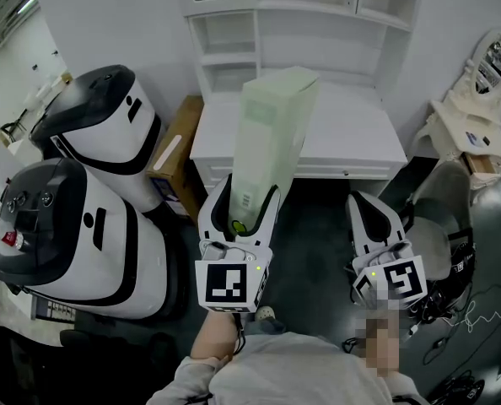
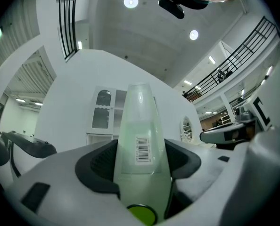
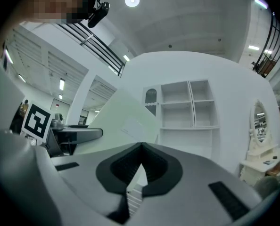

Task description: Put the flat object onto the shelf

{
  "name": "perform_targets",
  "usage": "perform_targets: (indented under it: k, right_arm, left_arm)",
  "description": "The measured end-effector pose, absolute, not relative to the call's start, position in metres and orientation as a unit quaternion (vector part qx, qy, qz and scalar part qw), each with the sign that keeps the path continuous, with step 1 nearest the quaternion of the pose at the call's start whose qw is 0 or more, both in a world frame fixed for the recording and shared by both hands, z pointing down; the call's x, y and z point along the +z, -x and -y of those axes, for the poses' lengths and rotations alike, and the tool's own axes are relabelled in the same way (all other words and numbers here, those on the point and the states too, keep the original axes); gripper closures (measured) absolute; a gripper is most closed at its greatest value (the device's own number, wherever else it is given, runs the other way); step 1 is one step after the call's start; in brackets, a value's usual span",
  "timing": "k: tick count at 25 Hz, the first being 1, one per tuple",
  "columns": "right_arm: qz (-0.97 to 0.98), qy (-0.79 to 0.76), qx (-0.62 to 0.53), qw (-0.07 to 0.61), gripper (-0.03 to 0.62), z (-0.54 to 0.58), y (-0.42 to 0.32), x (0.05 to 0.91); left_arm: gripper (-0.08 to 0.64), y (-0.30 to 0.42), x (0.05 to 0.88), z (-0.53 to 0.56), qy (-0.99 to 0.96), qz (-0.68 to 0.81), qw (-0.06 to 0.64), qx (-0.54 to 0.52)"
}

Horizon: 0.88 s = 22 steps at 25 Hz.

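The left gripper (image 1: 244,194) is clamped on a pale green folder (image 1: 272,133), one jaw pressing each broad face. The folder stands almost upright and leans away from the person, over the front edge of the white desk (image 1: 352,133), short of the shelf (image 1: 234,32) behind it. Its lower end is sunk between the jaws and hidden. In the left gripper view the folder (image 2: 139,126) shows edge-on with a barcode label, and it covers much of the shelf (image 2: 102,112) beyond. A round green spot (image 2: 142,214) sits at its foot (what it is cannot be made out).

The right gripper (image 1: 358,199) hangs apart at the right, its jaws pressed together with nothing between them. In its own view the closed jaws (image 3: 141,154) hide the folder's (image 3: 126,121) lower part.

The shelf's top is cut off in the head view.
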State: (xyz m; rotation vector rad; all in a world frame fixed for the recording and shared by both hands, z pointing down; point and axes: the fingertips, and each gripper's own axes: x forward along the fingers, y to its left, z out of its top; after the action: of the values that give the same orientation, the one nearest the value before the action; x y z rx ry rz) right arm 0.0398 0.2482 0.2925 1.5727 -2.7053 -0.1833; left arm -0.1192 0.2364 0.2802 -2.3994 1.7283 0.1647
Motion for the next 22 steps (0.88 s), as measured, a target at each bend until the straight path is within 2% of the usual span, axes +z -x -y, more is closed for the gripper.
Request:
perform_targets:
  k: [22]
  right_arm:
    - [0.840, -0.540, -0.056, -0.014, 0.583, -0.192, -0.025, 0.300]
  left_arm:
    - [0.265, 0.132, 0.276, -0.167, 0.832, -0.540, 0.106, 0.067]
